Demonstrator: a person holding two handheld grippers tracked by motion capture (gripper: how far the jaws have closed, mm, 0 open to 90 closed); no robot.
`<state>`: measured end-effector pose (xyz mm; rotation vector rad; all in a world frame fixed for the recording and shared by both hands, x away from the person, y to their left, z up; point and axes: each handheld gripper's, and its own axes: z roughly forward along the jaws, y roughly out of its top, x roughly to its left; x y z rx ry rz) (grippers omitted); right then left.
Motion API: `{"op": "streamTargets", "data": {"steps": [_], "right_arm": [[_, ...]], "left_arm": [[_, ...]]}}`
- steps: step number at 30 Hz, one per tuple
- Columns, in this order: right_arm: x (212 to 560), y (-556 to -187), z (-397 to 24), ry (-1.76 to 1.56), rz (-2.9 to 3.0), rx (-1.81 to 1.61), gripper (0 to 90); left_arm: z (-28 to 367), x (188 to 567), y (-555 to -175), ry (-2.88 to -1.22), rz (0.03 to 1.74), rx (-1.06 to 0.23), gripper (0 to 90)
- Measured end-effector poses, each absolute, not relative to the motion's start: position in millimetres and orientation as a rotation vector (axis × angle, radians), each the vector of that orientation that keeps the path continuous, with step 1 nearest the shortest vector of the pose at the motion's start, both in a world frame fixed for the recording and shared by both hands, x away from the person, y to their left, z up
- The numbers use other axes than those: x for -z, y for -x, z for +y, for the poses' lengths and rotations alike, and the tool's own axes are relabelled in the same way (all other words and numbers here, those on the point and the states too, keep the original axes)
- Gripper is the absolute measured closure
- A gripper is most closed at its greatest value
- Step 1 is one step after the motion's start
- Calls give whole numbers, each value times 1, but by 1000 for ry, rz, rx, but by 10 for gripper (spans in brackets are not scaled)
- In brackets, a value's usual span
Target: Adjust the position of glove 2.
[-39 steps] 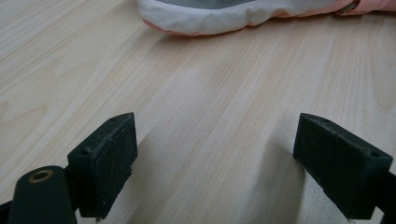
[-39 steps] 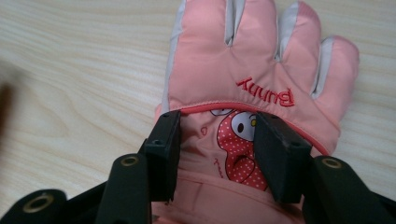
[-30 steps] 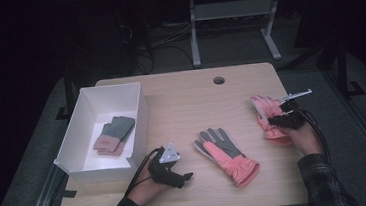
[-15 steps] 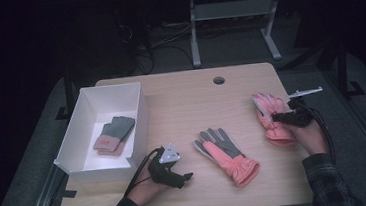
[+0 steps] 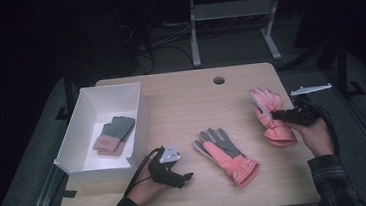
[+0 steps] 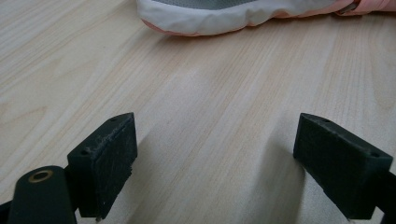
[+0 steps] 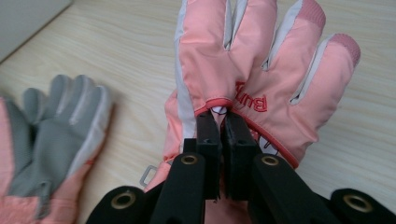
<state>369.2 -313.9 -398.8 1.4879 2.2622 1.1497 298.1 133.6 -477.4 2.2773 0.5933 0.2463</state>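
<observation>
The right gripper [image 5: 276,115] is clamped on the pink glove [image 5: 270,113] at the right side of the table [image 5: 180,98]; in the right gripper view its jaws stand pressed together on a fold of the glove's back [image 7: 261,60], just below the red lettering, with the glove's fingers spreading away beyond the tips; in the high view the glove hangs tilted from the grip, fingers toward the far edge, cuff low by the person's hand; whether the cuff touches the table I cannot tell.

The second glove [image 5: 226,155] lies flat, grey palm up, near the middle of the table, between the two grippers and well apart from the held one; in the right gripper view it shows at the left [image 7: 51,135], beside the held glove but not touching it.

The left gripper [image 5: 186,176] rests near the table's near edge, just left of the second glove; its jaws stand wide with only bare wood between them in the left gripper view; the white edge of that glove [image 6: 224,16] lies ahead of the jaws, clear of both pads.

A white box [image 5: 88,164] sits at the table's left, beside the left gripper; a grey-and-pink pair of gloves [image 5: 114,135] lies inside it.
</observation>
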Motion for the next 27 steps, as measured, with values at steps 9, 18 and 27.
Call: {"op": "streamTargets", "data": {"steps": [9, 18, 27], "right_arm": [[388, -357, -285, -1376, 2376, -1181, 865], [376, -342, -253, -1266, 2466, -1183, 864], [369, -329, -226, -1174, 2545, -1184, 864]], "left_arm": [[134, 478, -298, -2272, 589, -249, 127], [134, 477, -299, -2279, 582, -254, 127], [134, 478, -299, -2273, 587, -250, 128]]}}
